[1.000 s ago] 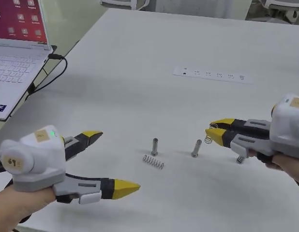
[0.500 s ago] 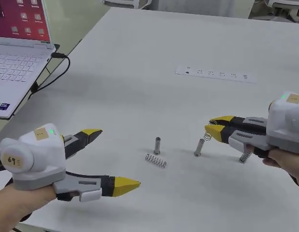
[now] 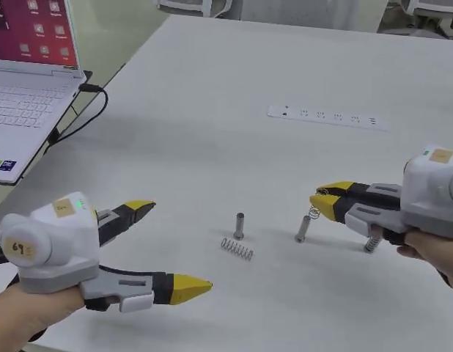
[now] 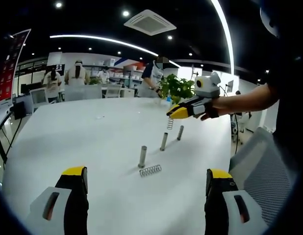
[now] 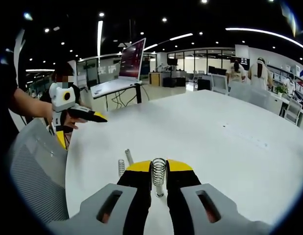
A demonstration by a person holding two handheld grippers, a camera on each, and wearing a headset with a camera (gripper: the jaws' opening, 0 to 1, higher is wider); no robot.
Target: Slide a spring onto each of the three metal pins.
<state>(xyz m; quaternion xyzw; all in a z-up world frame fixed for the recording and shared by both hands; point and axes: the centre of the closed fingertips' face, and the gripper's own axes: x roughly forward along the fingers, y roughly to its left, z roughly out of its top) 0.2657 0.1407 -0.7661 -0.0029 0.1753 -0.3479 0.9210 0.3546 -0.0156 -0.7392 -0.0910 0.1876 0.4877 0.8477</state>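
While the table point(image 3: 212, 110) bears a laptop point(image 3: 21, 88) at its left edge, we see the left gripper point(image 3: 179, 246) held over it with jaws spread wide, gripping nothing. The right gripper point(image 3: 319, 200) is clamped on a spring point(image 3: 314, 212) just above the tilted middle pin point(image 3: 303, 228). The right pin point(image 3: 372, 239) wears a fitted spring point(image 3: 369, 246). The left pin point(image 3: 239, 225) stands bare, with a loose spring point(image 3: 236, 248) lying just beside it.

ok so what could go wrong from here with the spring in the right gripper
1. The right gripper pinches the spring just at its jaw tips, so it might flex or pop free when pressed onto a pin.
2. The middle pin stands free on the table and seems to lean; a nudge from the spring or a jaw could tip it over.
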